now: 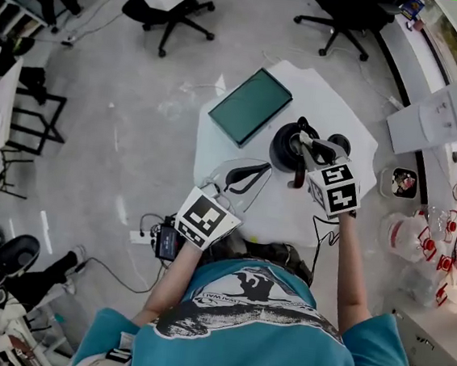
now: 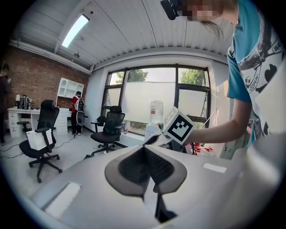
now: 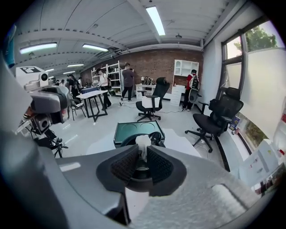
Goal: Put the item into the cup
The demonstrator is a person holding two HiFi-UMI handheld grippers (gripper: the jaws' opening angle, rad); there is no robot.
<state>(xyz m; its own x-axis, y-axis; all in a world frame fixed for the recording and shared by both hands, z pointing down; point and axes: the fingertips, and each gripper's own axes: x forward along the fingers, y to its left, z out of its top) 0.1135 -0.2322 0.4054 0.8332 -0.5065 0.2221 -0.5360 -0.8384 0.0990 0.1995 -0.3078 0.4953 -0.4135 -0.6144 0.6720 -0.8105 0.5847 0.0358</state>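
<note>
The black cup (image 1: 283,147) stands on the white table (image 1: 334,108), right of the middle. My right gripper (image 1: 303,148) hangs just over it, shut on a small white crumpled item (image 3: 143,145). In the right gripper view the item sticks up between the pads, with the cup's open mouth (image 3: 139,169) directly below. My left gripper (image 1: 248,175) rests low over the table's near left part, its jaws shut with nothing between them (image 2: 145,154). It stands apart from the cup.
A dark green tray (image 1: 250,106) lies on the table's far left corner. A small black round thing (image 1: 340,141) sits right of the cup. Office chairs (image 1: 172,6) stand beyond the table. A counter with boxes and containers (image 1: 442,119) runs along the right.
</note>
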